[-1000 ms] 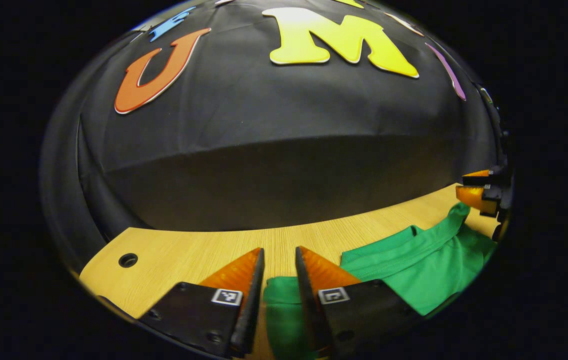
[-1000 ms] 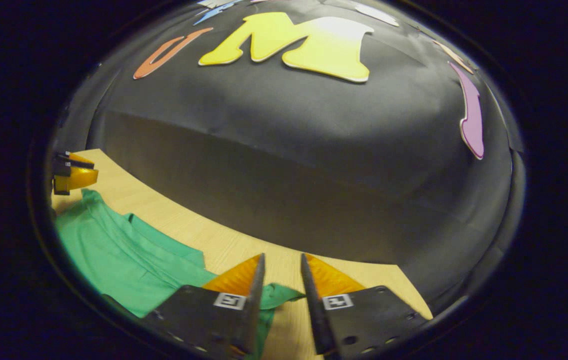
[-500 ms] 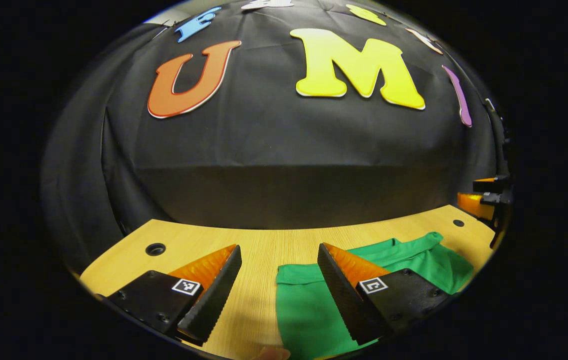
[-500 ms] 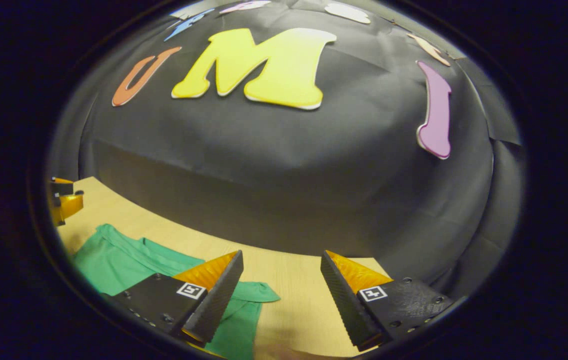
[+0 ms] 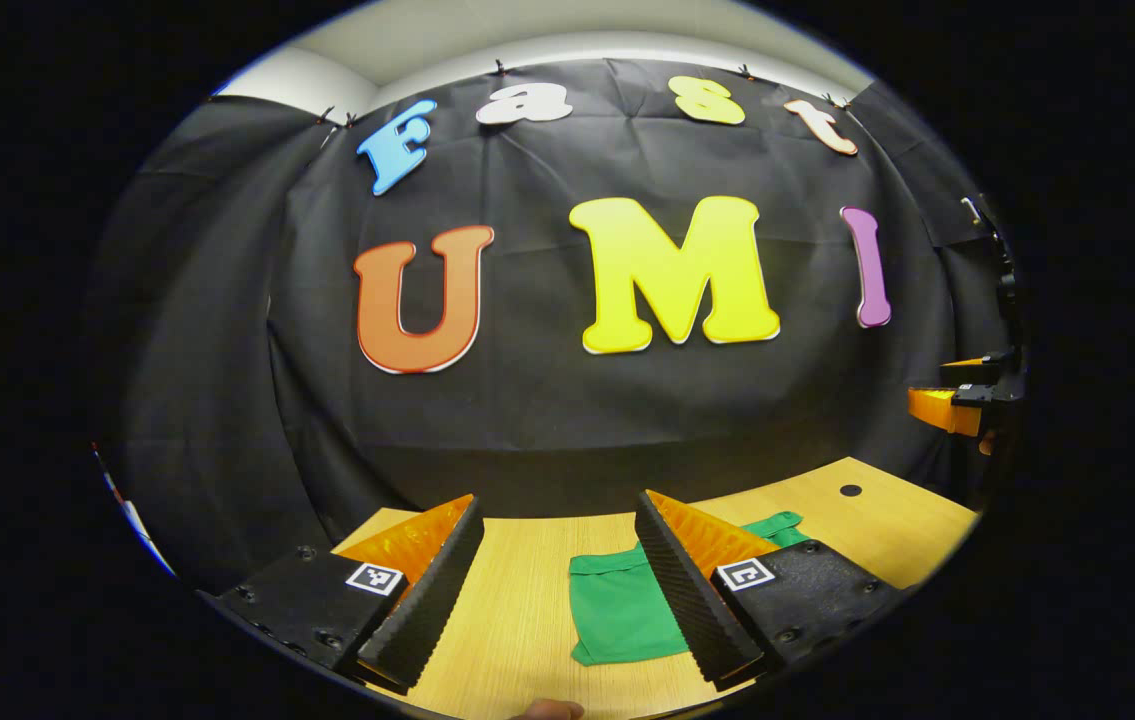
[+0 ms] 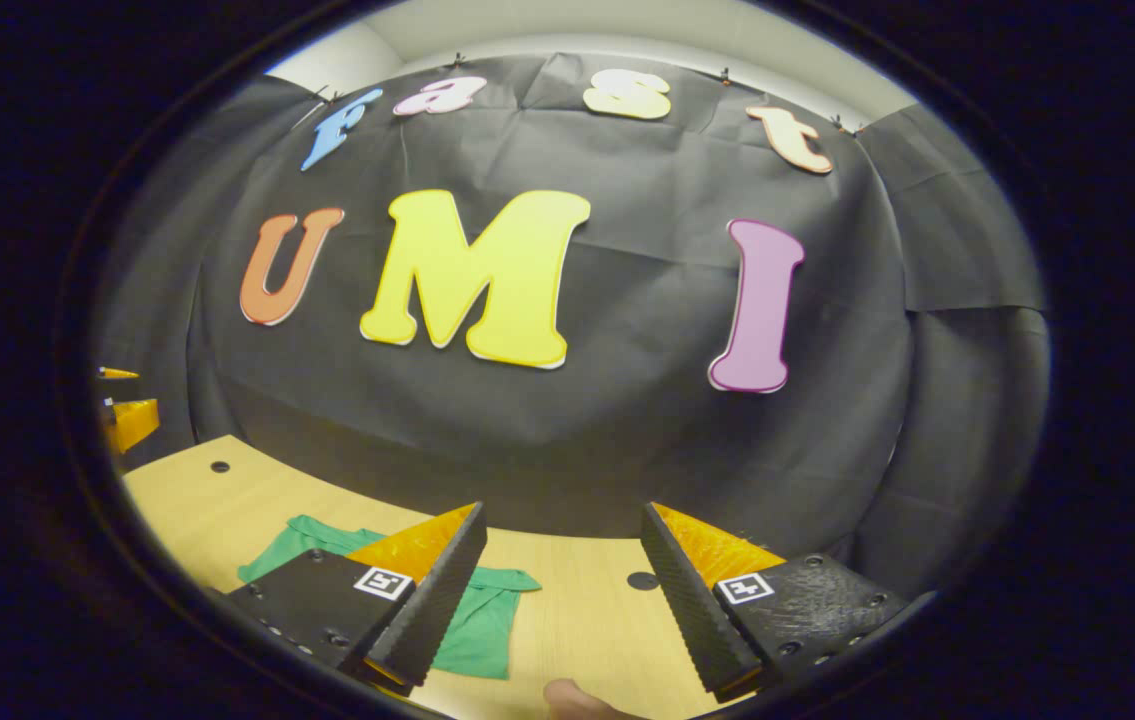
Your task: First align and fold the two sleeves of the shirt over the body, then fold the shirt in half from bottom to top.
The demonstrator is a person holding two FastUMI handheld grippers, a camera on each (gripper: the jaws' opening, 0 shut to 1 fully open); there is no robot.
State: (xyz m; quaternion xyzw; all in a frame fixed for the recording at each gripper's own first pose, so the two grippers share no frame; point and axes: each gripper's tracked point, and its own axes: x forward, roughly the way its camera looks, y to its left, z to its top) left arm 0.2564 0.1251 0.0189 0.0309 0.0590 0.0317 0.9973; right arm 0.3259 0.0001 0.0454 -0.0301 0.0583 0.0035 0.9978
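I count one green shirt point(image 5: 627, 610), one wooden table point(image 5: 517, 620) and my two grippers. My left gripper point(image 5: 555, 545) at the bottom of the left gripper view stands spread wide with nothing between its fingers, raised above the table; my right gripper point(image 6: 559, 555) at the bottom of the right gripper view is likewise released and empty. The shirt lies flat on the table, low in both frames. In the left gripper view its folded body sits lower centre, partly behind my right-hand finger, its long axis running from the near edge toward the wall. The right gripper view shows the shirt point(image 6: 482, 625) at lower left, with two table holes point(image 6: 220, 467). At the far right edge of the left gripper view my other gripper point(image 5: 957, 400) hangs in the air.
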